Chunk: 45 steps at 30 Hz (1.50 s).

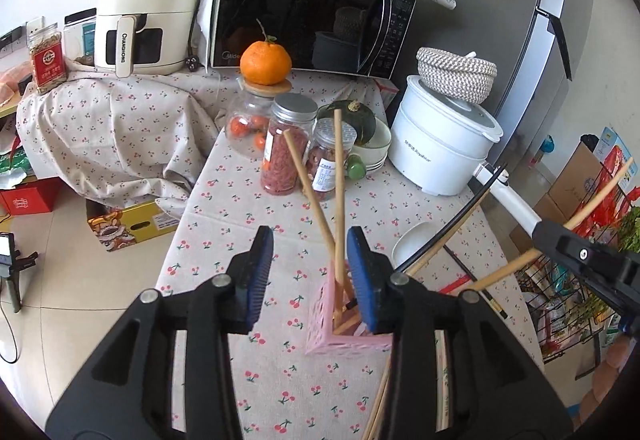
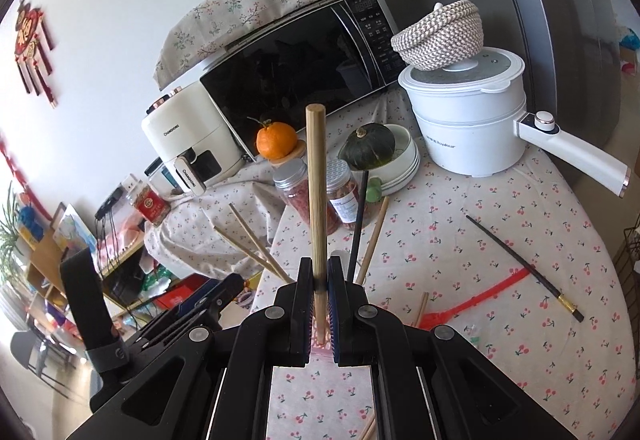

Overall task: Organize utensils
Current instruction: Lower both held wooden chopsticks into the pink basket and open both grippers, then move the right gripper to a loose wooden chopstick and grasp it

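Right gripper (image 2: pixel 320 282) — chopstick (image 2: pixel 315 200) upright, tip down.

Left wrist fisheye close above table (image 1: pixel 248 200), angled down along fingers toward microwave (image 1: pixel 308 8), right wrist fisheye equally close, tilted down at same table from further right, both sharing microwave, orange (image 1: pixel 265 63), jars (image 1: pixel 289 144), white pot (image 1: pixel 444 144), pink holder (image 1: pixel 320 316)
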Available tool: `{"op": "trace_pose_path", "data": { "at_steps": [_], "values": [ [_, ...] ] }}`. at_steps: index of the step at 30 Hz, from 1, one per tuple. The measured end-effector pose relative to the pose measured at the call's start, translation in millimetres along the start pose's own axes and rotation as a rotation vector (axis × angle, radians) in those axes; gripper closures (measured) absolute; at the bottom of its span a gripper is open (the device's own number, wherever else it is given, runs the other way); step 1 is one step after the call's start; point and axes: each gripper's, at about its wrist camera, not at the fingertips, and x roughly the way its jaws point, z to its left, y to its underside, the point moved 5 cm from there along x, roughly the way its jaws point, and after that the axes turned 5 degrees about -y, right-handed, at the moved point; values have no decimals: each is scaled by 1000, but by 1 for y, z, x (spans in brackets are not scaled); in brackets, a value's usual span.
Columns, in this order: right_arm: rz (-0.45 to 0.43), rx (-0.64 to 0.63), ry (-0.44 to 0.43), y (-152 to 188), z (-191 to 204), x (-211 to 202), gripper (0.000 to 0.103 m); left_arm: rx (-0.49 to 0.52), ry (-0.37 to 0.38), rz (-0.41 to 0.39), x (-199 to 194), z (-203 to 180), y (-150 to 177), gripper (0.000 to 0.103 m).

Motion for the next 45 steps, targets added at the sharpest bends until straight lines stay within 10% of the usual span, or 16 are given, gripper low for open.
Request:
{"op": "trace_pose_path", "data": {
  "at_steps": [15,30,45],
  "values": [
    [148,-38,80,19,8,84,96,22,-28,124,1,28,18,63],
    [-51,-19,115,-22,-11,3,57,46,40,179,0,7,30,35],
    [117,7,254,21,-83,-13,35,122,79,357,18,-20,76,19]
  ]
}}
